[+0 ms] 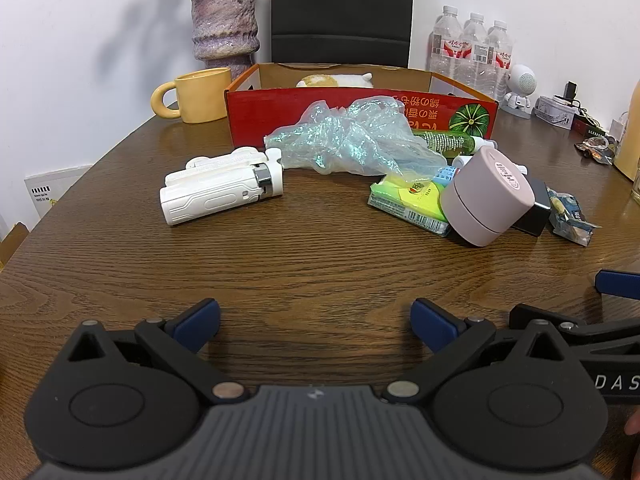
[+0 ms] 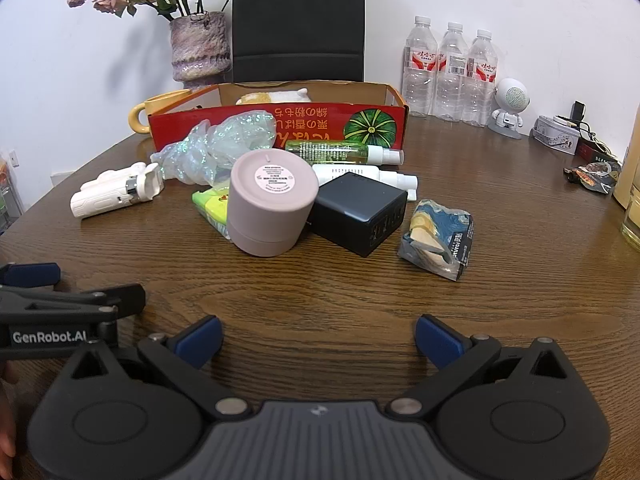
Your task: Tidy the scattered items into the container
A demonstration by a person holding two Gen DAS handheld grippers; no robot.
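Note:
A red cardboard box [image 1: 320, 114] [image 2: 256, 120] stands at the back of the wooden table with a plush toy [image 1: 336, 79] inside. In front of it lie a white folded device [image 1: 220, 188] [image 2: 116, 190], a crumpled iridescent plastic bag [image 1: 352, 140] [image 2: 216, 148], a pink round case [image 1: 486, 200] [image 2: 270, 204], a green-yellow packet [image 1: 412, 200] [image 2: 210, 208], a black charger block [image 2: 358, 212], a green spray bottle [image 2: 340, 151], a white bottle [image 2: 384, 176] and a blue snack pack [image 2: 438, 236]. My left gripper [image 1: 314, 326] and right gripper [image 2: 318, 340] are open and empty, near the table's front.
A yellow mug [image 1: 196, 94] and a purple vase [image 1: 224, 24] stand left of the box. Water bottles [image 2: 450, 72], a small white robot figure [image 2: 510, 108], a tin [image 2: 556, 136] and wrappers [image 2: 592, 174] sit at the right. A black chair [image 1: 342, 12] stands behind the box.

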